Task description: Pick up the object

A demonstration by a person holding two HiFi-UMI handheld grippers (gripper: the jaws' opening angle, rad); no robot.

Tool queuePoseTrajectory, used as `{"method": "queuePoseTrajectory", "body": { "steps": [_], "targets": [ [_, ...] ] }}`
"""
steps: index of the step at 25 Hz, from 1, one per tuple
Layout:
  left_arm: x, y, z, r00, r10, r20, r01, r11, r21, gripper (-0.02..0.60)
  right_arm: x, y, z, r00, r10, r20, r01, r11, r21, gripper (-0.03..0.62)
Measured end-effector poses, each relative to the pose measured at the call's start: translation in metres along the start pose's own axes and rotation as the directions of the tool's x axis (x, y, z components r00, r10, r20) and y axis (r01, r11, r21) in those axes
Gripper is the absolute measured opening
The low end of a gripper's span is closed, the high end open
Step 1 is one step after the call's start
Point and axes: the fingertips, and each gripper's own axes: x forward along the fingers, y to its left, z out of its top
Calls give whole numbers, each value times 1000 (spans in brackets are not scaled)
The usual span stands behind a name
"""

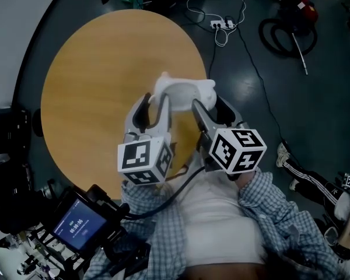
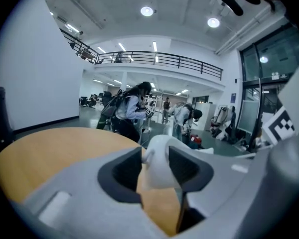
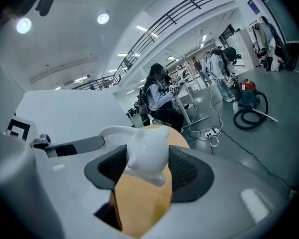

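Two grippers on one thing here. The white figurine (image 1: 184, 92) sits crosswise in front of the person, over the near right part of the round wooden desk (image 1: 105, 69), with its long axis running left to right between the two tools. The left gripper (image 1: 157, 99) has its jaws partly closed on the figurine's left end, pads against it on both sides. The right gripper (image 1: 209, 102) is clamped on the right end, which looks like a little eared head. So neither hand is nearer; each has its own end. I can't tell for sure whether the figurine is resting on the desk or just off it. My guess is that any lift has to go straight up with both hands level, or it twists.
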Motion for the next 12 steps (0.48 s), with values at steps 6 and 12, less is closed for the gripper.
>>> {"method": "queuePoseTrajectory", "body": {
  "steps": [6,12],
  "targets": [
    [0,10,-3,1000,23,1,-23,1000,-19,171,9,4,-5,1000,19,-22,-19,1000,-3,267],
    [0,13,4,1000,26,12,-26,999,-19,169,13,8,0,999,29,-23,-29,1000,3,266]
  ]
}}
